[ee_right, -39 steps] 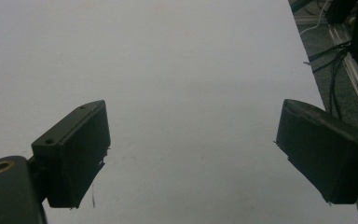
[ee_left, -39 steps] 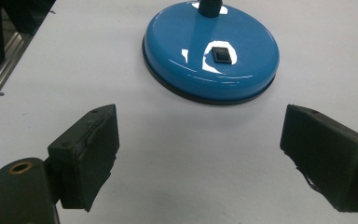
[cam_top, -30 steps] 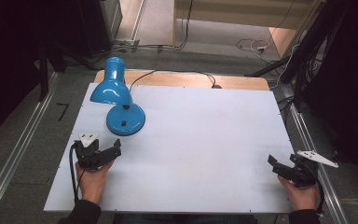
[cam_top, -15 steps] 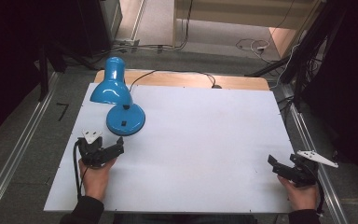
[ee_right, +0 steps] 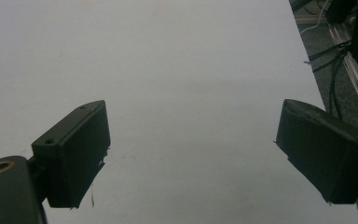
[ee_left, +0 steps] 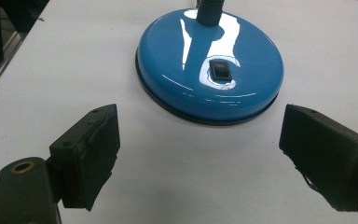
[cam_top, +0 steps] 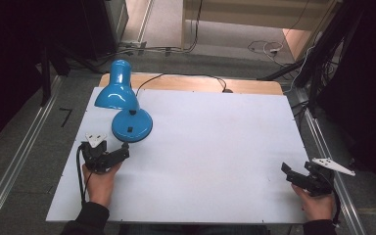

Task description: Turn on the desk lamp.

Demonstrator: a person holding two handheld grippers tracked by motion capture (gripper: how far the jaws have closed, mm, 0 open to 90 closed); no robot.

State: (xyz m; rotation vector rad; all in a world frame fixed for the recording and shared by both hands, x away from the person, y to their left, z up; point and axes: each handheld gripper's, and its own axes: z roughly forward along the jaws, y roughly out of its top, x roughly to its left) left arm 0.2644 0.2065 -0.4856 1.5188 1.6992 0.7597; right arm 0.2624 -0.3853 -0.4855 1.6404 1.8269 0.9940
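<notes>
A blue desk lamp stands at the back left of the white tabletop (cam_top: pixel 215 147). Its round base (cam_top: pixel 132 125) carries a black rocker switch (ee_left: pixel 221 70), and its shade (cam_top: pixel 115 90) tips down toward the left edge. My left gripper (cam_top: pixel 122 149) sits just in front of the base, open. In the left gripper view the base (ee_left: pixel 209 70) lies straight ahead between the wide-apart jaws of the left gripper (ee_left: pixel 200 135), untouched. My right gripper (cam_top: pixel 289 171) rests open near the front right corner. The right gripper (ee_right: pixel 191 135) has bare white surface between its jaws.
The lamp's black cord (cam_top: pixel 176 76) runs back over a wooden strip (cam_top: pixel 191 83) behind the white top. Metal rails (cam_top: pixel 19 156) flank the table on both sides. Cables (ee_right: pixel 331 60) lie on the floor to the right.
My left gripper has edged slightly forward toward the lamp base. The right gripper has stayed where it was.
</notes>
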